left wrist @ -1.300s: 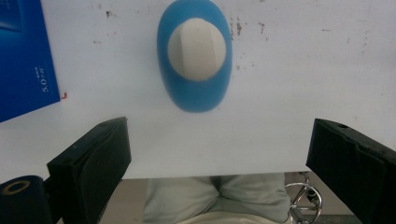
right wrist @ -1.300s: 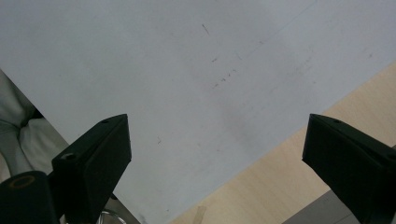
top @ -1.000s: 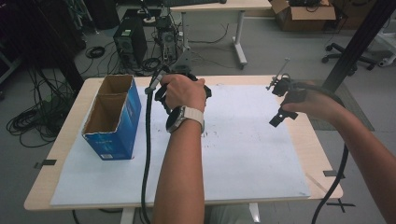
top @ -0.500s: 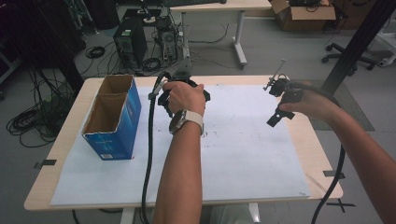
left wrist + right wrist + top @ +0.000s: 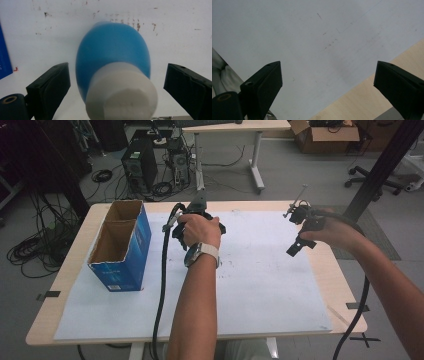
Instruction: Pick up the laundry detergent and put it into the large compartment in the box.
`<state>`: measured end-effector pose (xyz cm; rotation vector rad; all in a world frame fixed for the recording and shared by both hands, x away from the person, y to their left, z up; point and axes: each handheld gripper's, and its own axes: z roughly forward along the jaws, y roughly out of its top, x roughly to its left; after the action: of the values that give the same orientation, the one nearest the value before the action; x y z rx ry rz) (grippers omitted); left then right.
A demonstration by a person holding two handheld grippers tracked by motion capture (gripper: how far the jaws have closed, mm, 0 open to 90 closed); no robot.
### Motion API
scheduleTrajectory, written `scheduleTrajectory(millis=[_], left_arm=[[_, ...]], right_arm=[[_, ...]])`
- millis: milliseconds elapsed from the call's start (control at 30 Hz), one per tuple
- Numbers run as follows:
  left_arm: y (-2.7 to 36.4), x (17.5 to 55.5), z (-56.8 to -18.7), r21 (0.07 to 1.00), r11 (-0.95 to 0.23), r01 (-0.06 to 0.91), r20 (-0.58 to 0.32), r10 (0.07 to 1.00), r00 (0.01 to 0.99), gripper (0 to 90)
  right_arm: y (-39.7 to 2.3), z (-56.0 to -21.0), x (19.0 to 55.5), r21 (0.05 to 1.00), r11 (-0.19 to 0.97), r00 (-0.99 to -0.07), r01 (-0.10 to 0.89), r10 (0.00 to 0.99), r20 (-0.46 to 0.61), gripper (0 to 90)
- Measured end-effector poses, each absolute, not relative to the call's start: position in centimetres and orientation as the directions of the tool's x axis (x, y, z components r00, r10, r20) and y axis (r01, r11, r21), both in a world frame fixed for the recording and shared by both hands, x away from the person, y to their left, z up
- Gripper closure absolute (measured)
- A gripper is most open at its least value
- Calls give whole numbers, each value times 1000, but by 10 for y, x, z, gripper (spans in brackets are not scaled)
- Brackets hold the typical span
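A blue egg-shaped bulb with a thick white end lies on the white paper, its white end toward the camera. My left gripper is open, one jaw on each side of the bulb, with a gap between each jaw and the bulb. In the high view the left gripper is at the back middle of the table, under the person's hand, which covers the bulb. My right gripper is held above the table's right side. It is open with nothing between its jaws, over paper and bare wood.
An open blue cardboard box with two compartments stands at the table's left. A white paper sheet covers most of the wooden table. Black cables trail from both grippers toward the near edge. Computers and cables sit on the floor behind.
The left hand has drifted slightly toward the person. The right gripper has hardly moved.
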<state>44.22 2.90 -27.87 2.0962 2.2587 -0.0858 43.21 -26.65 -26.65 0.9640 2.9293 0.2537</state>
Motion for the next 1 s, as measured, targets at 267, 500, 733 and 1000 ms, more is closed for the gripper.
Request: scheduleTrajectory(millis=[267,500,733,1000], left_arm=[[29,443,-283,8,71,997,-76,995,-70,75],[26,443,-291,3,63,998,-81,995,-63,95],[25,443,-292,9,54,998,-69,996,-53,167],[27,443,-292,14,60,998,-66,996,-59,198]], right_arm=[[-266,-266,432,172,791,-804,587,595,9,80],[-266,-267,432,170,793,-806,584,592,7,80],[-270,-269,432,170,788,-800,592,599,9,80],[-271,-269,432,170,788,-801,592,599,13,81]])
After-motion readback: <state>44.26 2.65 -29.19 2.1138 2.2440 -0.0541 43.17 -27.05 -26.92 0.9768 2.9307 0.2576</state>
